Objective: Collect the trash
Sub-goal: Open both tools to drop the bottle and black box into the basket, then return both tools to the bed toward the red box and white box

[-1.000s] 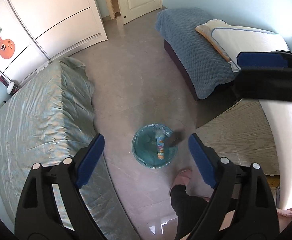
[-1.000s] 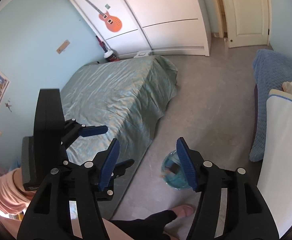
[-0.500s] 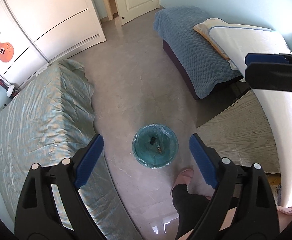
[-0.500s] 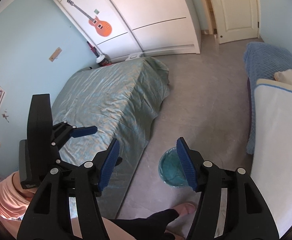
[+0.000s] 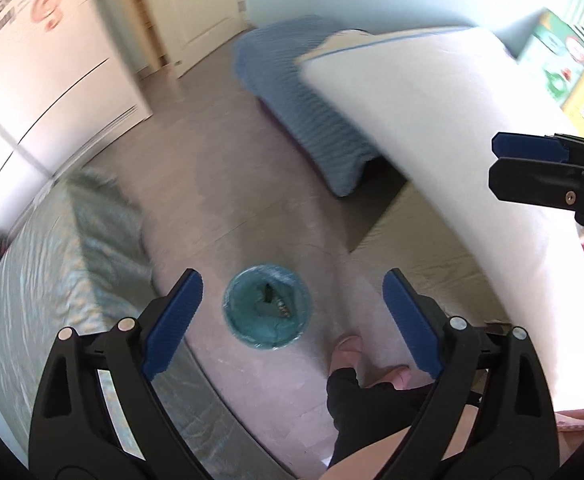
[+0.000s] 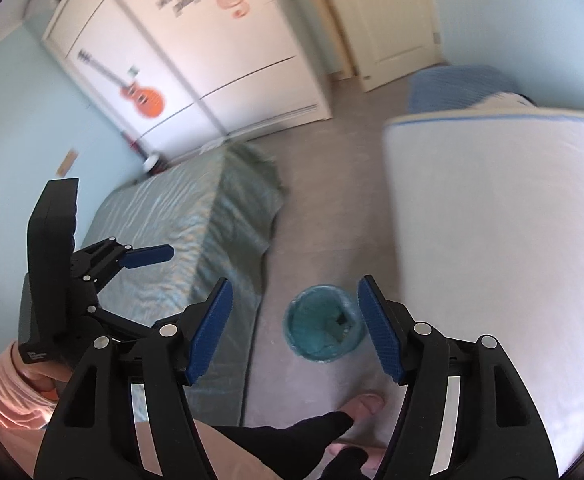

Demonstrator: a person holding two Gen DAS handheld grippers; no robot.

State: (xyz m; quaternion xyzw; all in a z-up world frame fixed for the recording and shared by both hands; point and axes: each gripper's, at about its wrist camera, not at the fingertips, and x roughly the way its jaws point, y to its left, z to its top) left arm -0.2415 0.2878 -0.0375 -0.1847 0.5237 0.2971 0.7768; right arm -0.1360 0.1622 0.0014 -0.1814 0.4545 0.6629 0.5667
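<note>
Both the left gripper [image 5: 292, 306] and right gripper [image 6: 295, 326], jaws just widened and empty, hang over the bin [image 5: 267, 312]; the wardrobe [image 6: 196, 40] reads "MUSIC"

Scraps in the trash bin [image 5: 267, 307] look too small to identify.

Open floor [image 5: 228, 184] corridor runs far; green bed [image 5: 60, 264] blocks left, white mattress [image 5: 443, 120] right, bin [image 5: 267, 306] stands near-centre.

bin [image 5: 252, 334]: teal | bedspread [image 5: 60, 276]: grey-green | pads [image 5: 174, 318]: blue
</note>
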